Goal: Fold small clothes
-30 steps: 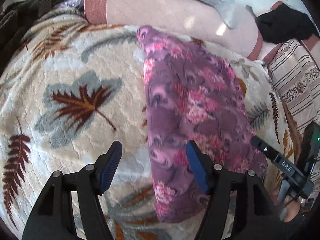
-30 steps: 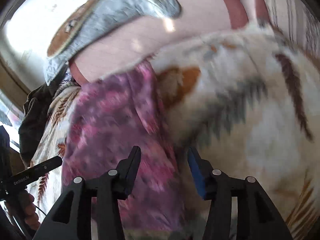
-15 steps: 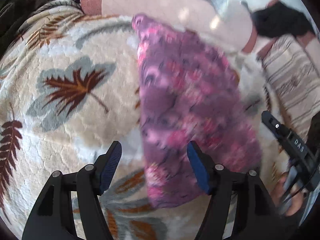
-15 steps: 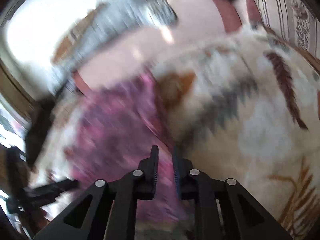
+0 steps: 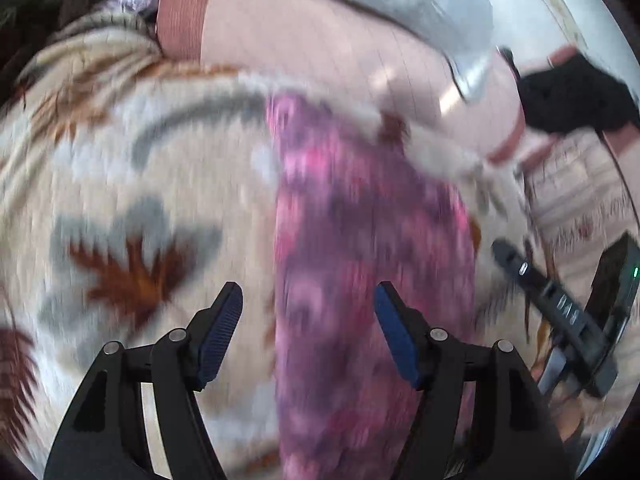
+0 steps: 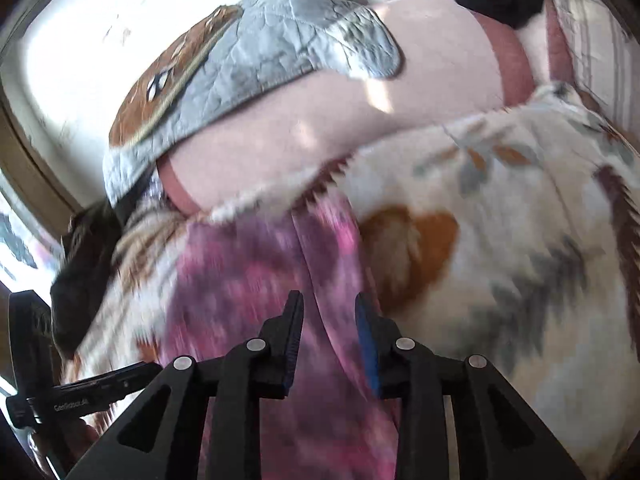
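A purple and pink floral fleece garment (image 5: 372,220) lies lengthwise on a cream leaf-print blanket (image 5: 140,160). My left gripper (image 5: 308,292) hangs open just above it; the garment's left edge runs through the gap and no pad touches it. In the right wrist view the garment (image 6: 240,280) is blurred. Its right edge rises as a creased fold into my right gripper (image 6: 328,300). Those jaws are narrow and opening slightly, with the fold filling the gap against both pads. The right gripper's body (image 5: 560,304) also shows at the right of the left wrist view.
Behind the blanket lies a pink quilted cushion (image 5: 320,40) with a grey quilt (image 6: 280,48) over it. A black cloth (image 5: 572,96) and striped fabric (image 5: 580,184) sit at the far right. A dark brown garment (image 6: 84,264) lies at the left edge.
My right jaws went from wide to narrow around the garment's right edge, then widened a little. Both grippers shifted, and the garment's left edge now sits between the left fingers.
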`<act>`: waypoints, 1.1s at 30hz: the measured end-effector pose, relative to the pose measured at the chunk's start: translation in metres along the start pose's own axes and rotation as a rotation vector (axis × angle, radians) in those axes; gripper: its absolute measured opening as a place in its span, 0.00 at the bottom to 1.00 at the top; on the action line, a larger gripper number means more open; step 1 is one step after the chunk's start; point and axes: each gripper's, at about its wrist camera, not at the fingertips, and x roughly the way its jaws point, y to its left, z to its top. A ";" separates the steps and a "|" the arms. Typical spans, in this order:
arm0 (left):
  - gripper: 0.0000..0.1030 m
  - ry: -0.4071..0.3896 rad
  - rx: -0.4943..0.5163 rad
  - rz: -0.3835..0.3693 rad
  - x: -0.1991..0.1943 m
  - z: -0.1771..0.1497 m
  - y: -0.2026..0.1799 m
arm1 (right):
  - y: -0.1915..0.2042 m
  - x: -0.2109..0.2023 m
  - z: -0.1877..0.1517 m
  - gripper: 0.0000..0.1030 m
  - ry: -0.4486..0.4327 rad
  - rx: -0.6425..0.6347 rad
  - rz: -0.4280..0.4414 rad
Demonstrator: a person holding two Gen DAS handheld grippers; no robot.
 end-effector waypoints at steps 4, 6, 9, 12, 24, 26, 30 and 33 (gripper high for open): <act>0.66 0.005 -0.013 0.052 0.028 0.028 0.000 | 0.008 0.042 0.021 0.28 0.017 0.035 0.009; 0.70 0.066 -0.018 0.100 0.055 0.027 0.006 | 0.002 0.071 0.017 0.27 0.062 0.038 -0.040; 0.76 0.093 -0.078 0.038 0.071 0.024 0.026 | -0.003 0.091 0.010 0.24 0.068 0.014 -0.088; 0.75 0.103 -0.081 -0.002 0.057 0.024 0.032 | -0.008 0.084 0.017 0.25 0.097 0.049 -0.062; 0.74 0.168 -0.221 -0.243 0.042 -0.035 0.053 | -0.086 0.030 -0.023 0.55 0.150 0.363 0.170; 0.77 0.155 -0.202 -0.231 0.041 -0.036 0.047 | -0.083 0.034 -0.028 0.59 0.171 0.394 0.252; 0.77 0.195 -0.219 -0.276 0.044 -0.037 0.038 | -0.056 0.046 -0.028 0.65 0.247 0.284 0.299; 0.77 0.199 -0.238 -0.288 0.050 -0.037 0.034 | -0.038 0.052 -0.024 0.73 0.268 0.199 0.290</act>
